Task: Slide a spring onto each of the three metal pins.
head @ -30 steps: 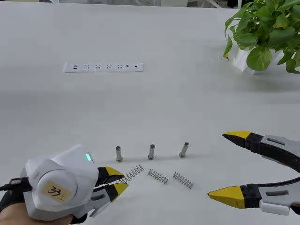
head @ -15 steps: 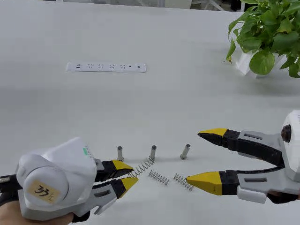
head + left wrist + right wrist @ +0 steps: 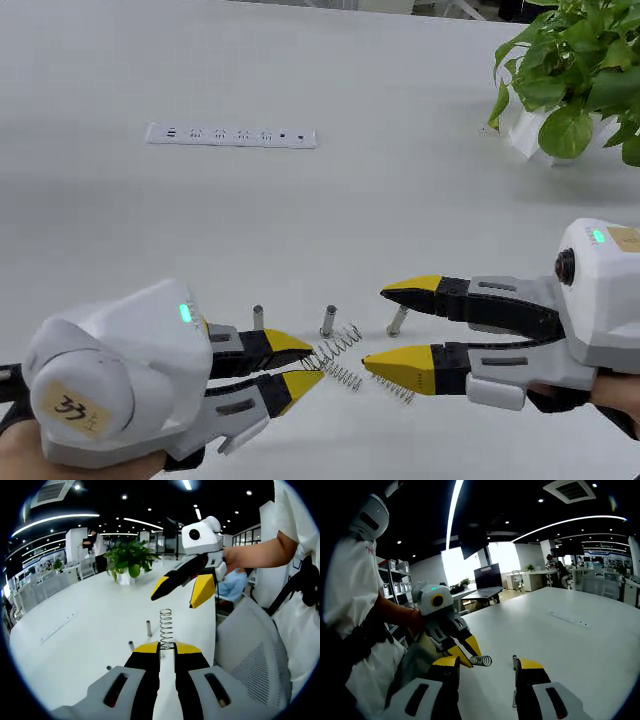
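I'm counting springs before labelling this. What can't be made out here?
The held spring: lower end hidden between the left tongs, left gripper view.
The third spring: partly covered by the lower jaw of the right tongs, head view.
The left pin: base hidden behind the left tongs, head view.
The plant: cut off by the right edge, head view.

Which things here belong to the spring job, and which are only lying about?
Job: left claw, shut on one spring; open right claw; two loose springs; three metal pins.
Lying about: power strip; potted plant.
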Demonstrator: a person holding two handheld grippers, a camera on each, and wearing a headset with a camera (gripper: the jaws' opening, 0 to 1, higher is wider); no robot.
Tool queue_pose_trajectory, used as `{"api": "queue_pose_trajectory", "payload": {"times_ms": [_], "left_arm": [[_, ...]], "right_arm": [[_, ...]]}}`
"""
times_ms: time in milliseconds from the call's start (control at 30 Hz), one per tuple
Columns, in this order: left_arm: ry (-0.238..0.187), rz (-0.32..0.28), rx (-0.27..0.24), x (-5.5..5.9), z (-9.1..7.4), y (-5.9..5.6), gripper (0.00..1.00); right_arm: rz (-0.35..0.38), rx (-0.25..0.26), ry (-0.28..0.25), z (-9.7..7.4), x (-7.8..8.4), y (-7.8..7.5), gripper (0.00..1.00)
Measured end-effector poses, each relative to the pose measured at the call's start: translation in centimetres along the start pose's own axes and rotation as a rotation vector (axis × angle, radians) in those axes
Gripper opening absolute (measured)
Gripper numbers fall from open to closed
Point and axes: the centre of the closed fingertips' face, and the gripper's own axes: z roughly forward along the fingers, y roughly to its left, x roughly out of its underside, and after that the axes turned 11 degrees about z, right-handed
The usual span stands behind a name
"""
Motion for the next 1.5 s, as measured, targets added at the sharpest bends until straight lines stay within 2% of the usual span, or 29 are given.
{"api": "queue_pose_trajectory", "payload": {"times_ms": [300, 667, 967, 1500], "left_arm": [[-0.037, -0.006, 0.008, -0.8, -0.1, -0.2, 0.07], [-0.063, -0.016, 0.003, -1.4, -0.2, -0.1, 0.07], [-0.08, -0.029, 0.009, -1.7, -0.1, -0.2, 0.07], [-0.095, -0.032, 0.03, -1.8, -0.1, -0.7, 0.07]], "right_arm": [[0.039, -0.038, 0.003, 0.5, 0.1, 0.5, 0.27], [0.096, -0.085, -0.036, 0.6, -0.4, 1.2, 0.13], [0.139, -0.088, -0.065, 0.4, -0.7, 1.1, 0.07], [0.088, -0.09, -0.033, 0.6, -0.9, 2.0, 0.06]]}}
